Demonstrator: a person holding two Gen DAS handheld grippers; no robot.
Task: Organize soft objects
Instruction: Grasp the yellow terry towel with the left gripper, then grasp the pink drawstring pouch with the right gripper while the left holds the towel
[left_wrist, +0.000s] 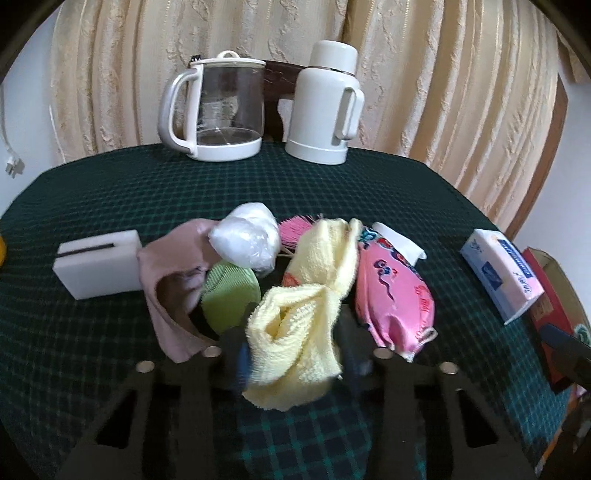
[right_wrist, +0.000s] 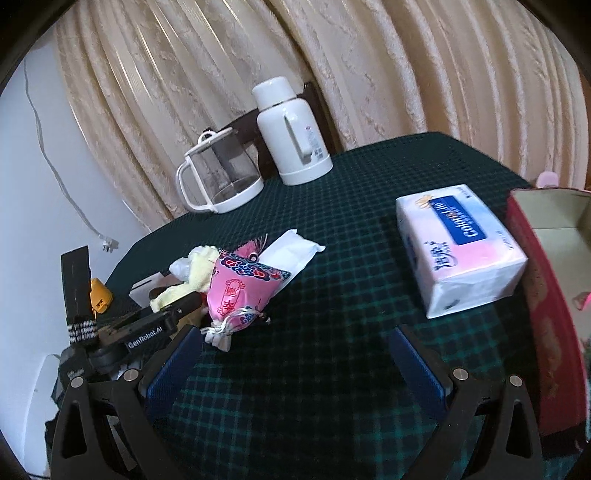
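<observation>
A pile of soft things lies mid-table in the left wrist view. It holds a yellow towel (left_wrist: 295, 332), a pink satin pouch (left_wrist: 391, 295), a mauve cloth (left_wrist: 170, 280), a green ribbed pad (left_wrist: 229, 295) and a crumpled white plastic bag (left_wrist: 245, 236). My left gripper (left_wrist: 293, 356) is shut on the near end of the yellow towel, which bunches up between its blurred fingers. My right gripper (right_wrist: 295, 362) stands open over bare tablecloth with nothing between its blue pads. The pink pouch (right_wrist: 240, 291) lies to its left and a tissue pack (right_wrist: 458, 247) to its right.
A white foam block (left_wrist: 98, 264) sits left of the pile. A glass kettle (left_wrist: 218, 107) and a white thermos (left_wrist: 325, 103) stand at the table's far edge before a curtain. An open red box (right_wrist: 546, 295) stands at the right edge, beside the tissue pack (left_wrist: 502, 273).
</observation>
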